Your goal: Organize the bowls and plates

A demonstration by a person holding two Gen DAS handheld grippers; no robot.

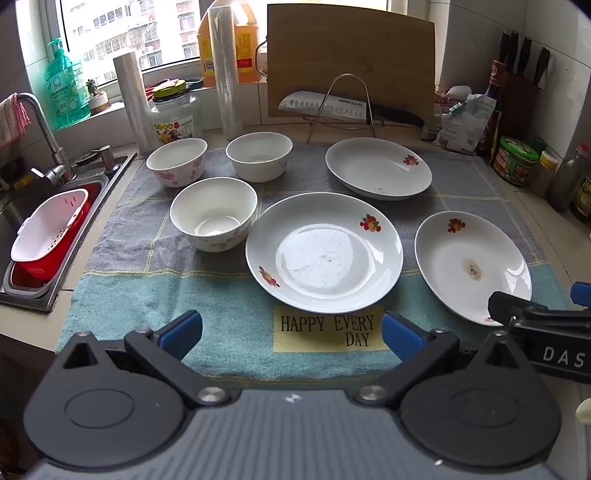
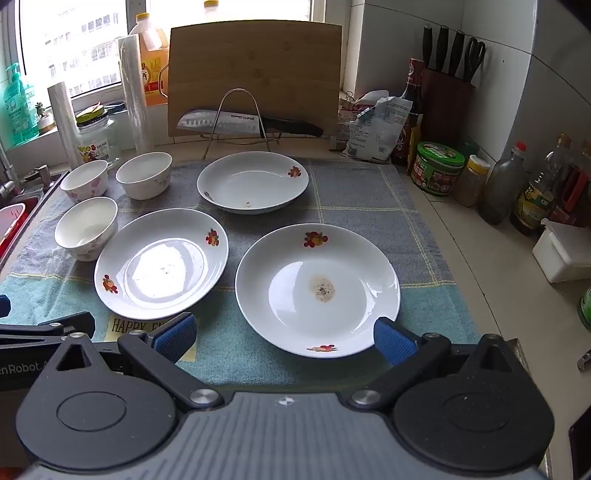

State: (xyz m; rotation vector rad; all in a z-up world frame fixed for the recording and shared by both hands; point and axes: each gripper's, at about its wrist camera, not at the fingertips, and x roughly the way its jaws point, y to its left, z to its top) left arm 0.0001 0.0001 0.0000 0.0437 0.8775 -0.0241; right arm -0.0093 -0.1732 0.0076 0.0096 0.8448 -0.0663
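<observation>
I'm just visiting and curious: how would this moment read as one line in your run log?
stage: start | left gripper: open, empty | right gripper: open, empty | three plates, three bowls: separate on towel, unstacked

Knife point(image 2: 229, 123), cutting board point(image 2: 255, 66), towel point(image 2: 351, 192)

Soft daylight enters through the overexposed rear window point(image 1: 122, 33); glare whitens the glossy white fruit-print middle plate point(image 2: 161, 264); fisheye bending and dark vignetting mark corners; focus stays sharp

Home kitchen, sink point(image 1: 55, 206), knife block point(image 2: 445, 107)
</observation>
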